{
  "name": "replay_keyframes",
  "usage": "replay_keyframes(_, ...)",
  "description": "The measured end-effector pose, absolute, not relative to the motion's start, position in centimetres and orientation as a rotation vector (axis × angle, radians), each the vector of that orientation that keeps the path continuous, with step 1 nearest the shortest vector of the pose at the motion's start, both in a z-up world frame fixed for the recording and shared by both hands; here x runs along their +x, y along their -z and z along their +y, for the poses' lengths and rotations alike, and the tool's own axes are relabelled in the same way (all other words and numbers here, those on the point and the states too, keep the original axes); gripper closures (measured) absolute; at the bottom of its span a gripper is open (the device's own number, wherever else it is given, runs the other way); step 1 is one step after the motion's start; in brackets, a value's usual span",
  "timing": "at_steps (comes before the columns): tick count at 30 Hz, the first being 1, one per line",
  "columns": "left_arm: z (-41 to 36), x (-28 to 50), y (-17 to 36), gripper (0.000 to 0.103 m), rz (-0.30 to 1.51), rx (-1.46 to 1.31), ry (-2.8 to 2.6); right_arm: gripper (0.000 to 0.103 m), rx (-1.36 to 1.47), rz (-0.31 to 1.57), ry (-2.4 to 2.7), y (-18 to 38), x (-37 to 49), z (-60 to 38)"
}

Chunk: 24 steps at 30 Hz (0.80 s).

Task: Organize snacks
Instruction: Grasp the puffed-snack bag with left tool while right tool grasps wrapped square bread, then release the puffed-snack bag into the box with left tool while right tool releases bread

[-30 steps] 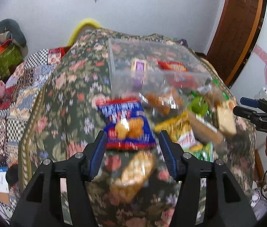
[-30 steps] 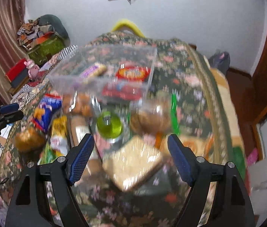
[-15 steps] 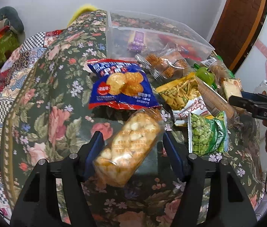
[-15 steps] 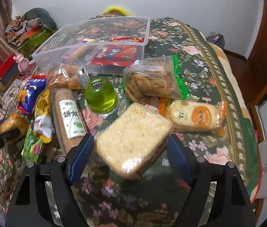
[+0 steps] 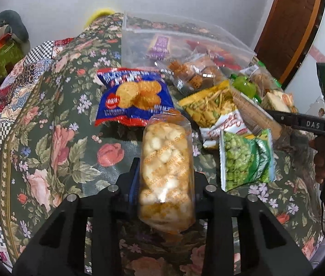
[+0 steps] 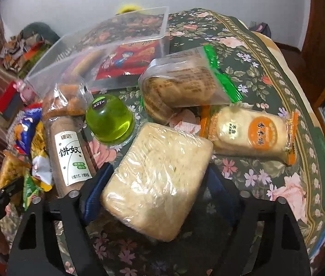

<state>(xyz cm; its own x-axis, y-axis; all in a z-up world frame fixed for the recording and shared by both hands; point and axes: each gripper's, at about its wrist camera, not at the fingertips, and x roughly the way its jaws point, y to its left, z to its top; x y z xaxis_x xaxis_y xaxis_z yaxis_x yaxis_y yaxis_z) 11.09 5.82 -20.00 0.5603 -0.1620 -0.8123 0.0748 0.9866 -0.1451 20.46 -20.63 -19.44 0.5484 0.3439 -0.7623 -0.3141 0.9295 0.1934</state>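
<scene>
My left gripper is shut on a clear bag of golden puffed snacks standing between its blue pads. My right gripper has its pads against both sides of a clear-wrapped square noodle block. A clear plastic bin at the back holds a purple pack and a red pack. The bin also shows in the right wrist view.
On the floral cloth lie a blue cracker bag, a green pea bag, a yellow snack bag, a green jelly cup, a brown biscuit tube, a green-edged cake pack and an orange rice-cracker pack.
Both grippers dropped toward the table and closed in. The left one shut on the puffed snack bag, now upright. The right one narrowed around the noodle block.
</scene>
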Motion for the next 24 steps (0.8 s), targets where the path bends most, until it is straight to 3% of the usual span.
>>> replay_keyframes(6, 5.9, 10.8, 17.4, 0.068, 0.901, -0.111, 0.128, 0.049, 0.017, 0.867, -0.387, 18.4, 19.2, -21.2)
replay_keyframes(24, 5.8, 14.4, 10.5, 0.068, 0.748, -0.115, 0.130, 0.050, 0.046, 0.688, -0.478, 11.6, 19.2, -20.2)
